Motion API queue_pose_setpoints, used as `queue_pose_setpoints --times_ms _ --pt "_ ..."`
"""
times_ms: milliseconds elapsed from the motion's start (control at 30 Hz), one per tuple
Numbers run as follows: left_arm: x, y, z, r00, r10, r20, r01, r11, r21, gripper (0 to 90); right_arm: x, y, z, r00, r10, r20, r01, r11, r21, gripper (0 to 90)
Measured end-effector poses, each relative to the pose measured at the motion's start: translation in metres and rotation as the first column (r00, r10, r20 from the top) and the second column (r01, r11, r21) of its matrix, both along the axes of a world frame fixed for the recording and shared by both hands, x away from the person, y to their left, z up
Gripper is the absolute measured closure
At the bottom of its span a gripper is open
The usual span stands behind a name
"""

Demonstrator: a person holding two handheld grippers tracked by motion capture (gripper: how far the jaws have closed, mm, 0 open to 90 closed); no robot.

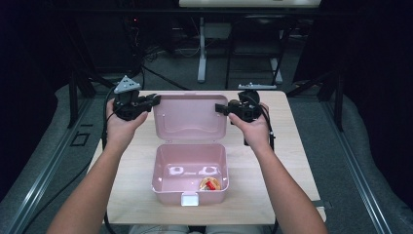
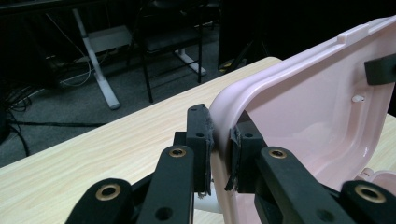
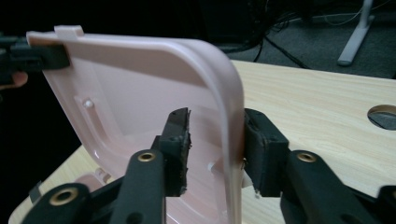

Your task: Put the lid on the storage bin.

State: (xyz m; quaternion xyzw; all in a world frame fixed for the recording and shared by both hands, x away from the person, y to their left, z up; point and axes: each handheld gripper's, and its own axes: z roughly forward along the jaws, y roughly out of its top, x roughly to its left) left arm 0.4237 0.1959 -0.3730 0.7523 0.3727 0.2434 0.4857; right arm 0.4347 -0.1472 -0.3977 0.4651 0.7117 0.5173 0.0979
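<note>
At table centre, lid point(image 1: 191, 117) upright: left gripper point(image 2: 219, 144) clamps its left edge; right gripper point(image 3: 215, 149) released, straddling right edge.

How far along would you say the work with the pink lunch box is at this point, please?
Done: the pink box stands open, its lid upright, and a small red and yellow item lies inside. In hand: the left gripper clamps the lid's edge, while the right gripper straddles the opposite edge with one pad standing off. Left: probably letting go or lowering the lid; which one is unclear.
</note>
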Motion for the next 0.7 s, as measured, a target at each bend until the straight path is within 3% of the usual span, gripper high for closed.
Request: queue_pose_setpoints --times_ms 233,367,533,700 --pt "-0.0008 -0.0031 -0.0007 1.0 -0.006 0.005 0.006 1.0 0.001 80.6 0.003 0.0048 -0.0036 0.9998 0.017 -0.012 -0.017 0.9997 -0.015 58.2" --pt "0.0009 -0.0005 -0.0046 1.0 0.004 -0.009 -0.005 0.9999 -0.014 80.7 0.001 0.0048 -0.0041 0.9998 0.018 -0.001 -0.018 0.9997 -0.019 61.2" --pt "0.0024 0.0035 -0.0078 0.9995 -0.003 -0.032 0.0 0.9969 -0.079 79.3 -0.001 0.0049 -0.0035 0.9994 0.029 0.017 -0.028 0.999 -0.033 63.5" --pt "0.0004 0.0048 -0.009 0.9988 -0.018 -0.046 0.013 0.9951 -0.098 71.5 -0.002 0.0041 -0.0035 0.999 0.039 0.02 -0.038 0.9989 -0.027 64.9"
